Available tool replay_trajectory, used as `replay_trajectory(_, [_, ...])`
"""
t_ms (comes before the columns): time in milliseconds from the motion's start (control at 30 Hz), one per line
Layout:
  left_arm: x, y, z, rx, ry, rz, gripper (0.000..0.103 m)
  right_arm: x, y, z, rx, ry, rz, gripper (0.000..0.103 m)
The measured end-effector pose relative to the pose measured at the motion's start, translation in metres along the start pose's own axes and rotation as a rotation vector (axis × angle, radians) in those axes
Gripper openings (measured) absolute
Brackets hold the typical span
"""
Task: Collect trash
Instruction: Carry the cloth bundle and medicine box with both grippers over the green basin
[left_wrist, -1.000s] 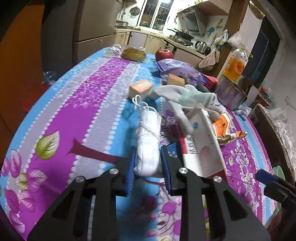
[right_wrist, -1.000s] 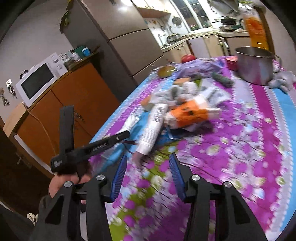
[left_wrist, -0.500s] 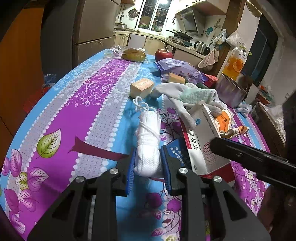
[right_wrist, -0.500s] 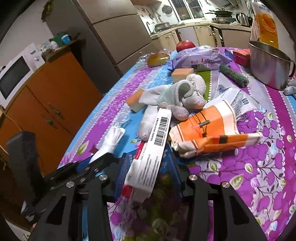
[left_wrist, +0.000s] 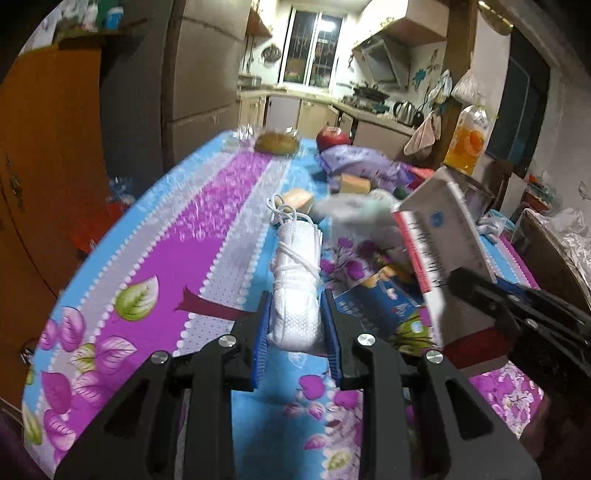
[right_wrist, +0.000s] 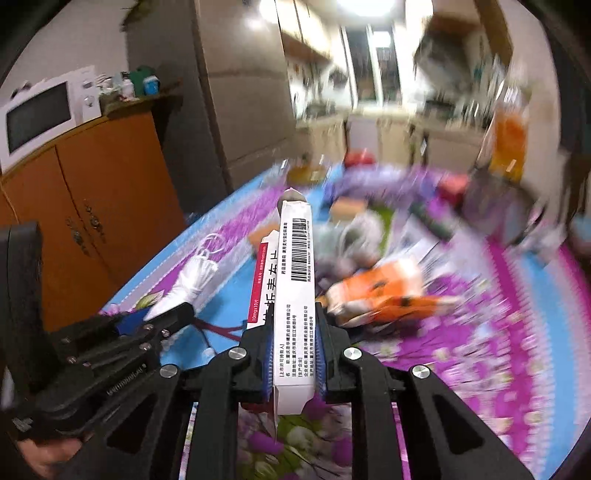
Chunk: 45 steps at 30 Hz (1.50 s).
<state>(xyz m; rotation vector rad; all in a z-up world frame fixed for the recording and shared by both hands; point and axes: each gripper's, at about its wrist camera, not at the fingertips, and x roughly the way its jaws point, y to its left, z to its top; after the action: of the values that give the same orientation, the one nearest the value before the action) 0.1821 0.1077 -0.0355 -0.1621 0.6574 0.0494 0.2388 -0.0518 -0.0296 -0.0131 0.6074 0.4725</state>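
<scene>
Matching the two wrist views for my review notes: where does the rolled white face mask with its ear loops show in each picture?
Left wrist view: the rolled white face mask is low centre, clamped between the left gripper pads, pointing away up the table.
Right wrist view: the mask is at centre left, sticking out of the left gripper.
Shared landmark: the white and red medicine box, held in the closing right gripper.

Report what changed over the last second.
The right claw moved in to the white medicine box, is closing on it, and tilted it up off the table. The left claw stayed clamped on the rolled white mask.
</scene>
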Motion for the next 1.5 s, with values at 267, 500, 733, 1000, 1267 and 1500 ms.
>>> replay_trajectory(267, [-0.045, -0.034, 0.002, 0.068, -0.101, 0.011, 0.025, -0.075, 0.004, -0.014, -0.080, -0.170, -0.170, 0.018])
replay_trajectory(500, [-0.066, -0.060, 0.004, 0.106, -0.140, -0.026, 0.025, -0.115, -0.007, -0.017, -0.062, -0.209, -0.202, 0.018])
replay_trajectory(733, [-0.075, -0.094, 0.004, 0.147, -0.162, -0.067, 0.025, -0.154, -0.033, -0.023, -0.024, -0.240, -0.259, 0.018])
replay_trajectory(1000, [-0.082, -0.161, -0.002, 0.223, -0.173, -0.151, 0.025, -0.201, -0.086, -0.039, 0.027, -0.250, -0.367, 0.018])
replay_trajectory(1267, [-0.086, -0.236, -0.012, 0.303, -0.173, -0.255, 0.025, -0.258, -0.153, -0.063, 0.109, -0.255, -0.479, 0.018])
replay_trajectory(1500, [-0.093, -0.310, -0.025, 0.371, -0.171, -0.355, 0.025, -0.307, -0.212, -0.087, 0.174, -0.257, -0.569, 0.018])
